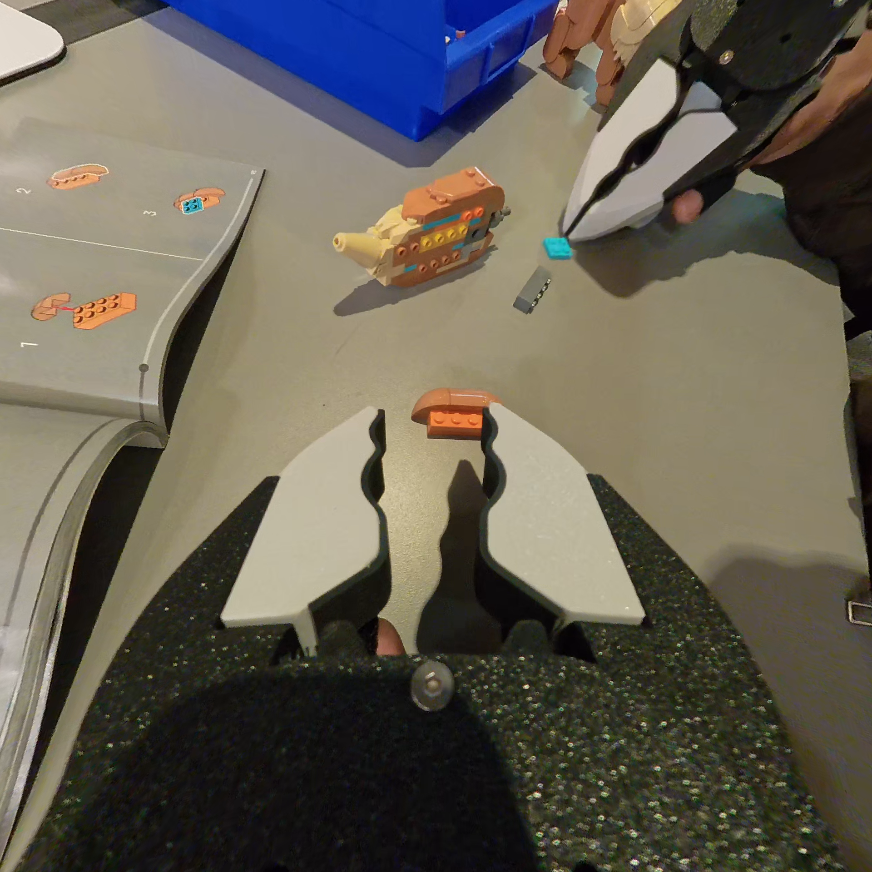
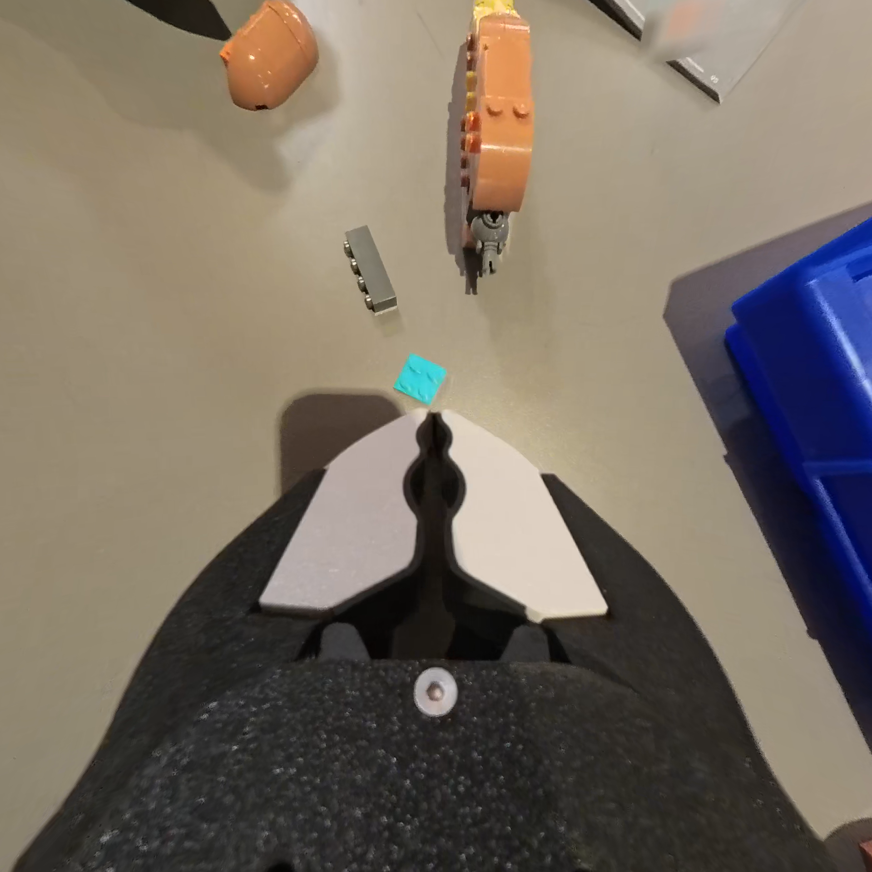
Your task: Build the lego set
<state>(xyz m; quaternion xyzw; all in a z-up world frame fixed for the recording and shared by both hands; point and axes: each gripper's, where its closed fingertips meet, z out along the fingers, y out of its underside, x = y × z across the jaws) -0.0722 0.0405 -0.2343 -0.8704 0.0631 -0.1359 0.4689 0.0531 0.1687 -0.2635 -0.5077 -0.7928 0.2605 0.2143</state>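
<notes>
An indoor work table in what looks like a lab or office workspace. The smooth grey tabletop (image 1: 283, 118) carries a blue plastic storage bin (image 1: 377, 61) with a few loose pieces inside, an open grey instruction booklet (image 1: 118, 264) showing numbered building steps, and a corner of a flat white rounded object (image 1: 23, 42) (its kind cannot be told). Nothing domestic appears; the lighting is artificial and casts hard shadows.

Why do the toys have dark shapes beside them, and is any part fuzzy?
Left wrist view: light from above casts sharp shadows beside the brown lego model and grey brick. Right wrist view: the booklet corner and blue bin are blurred; straight edges bend near the borders.
</notes>
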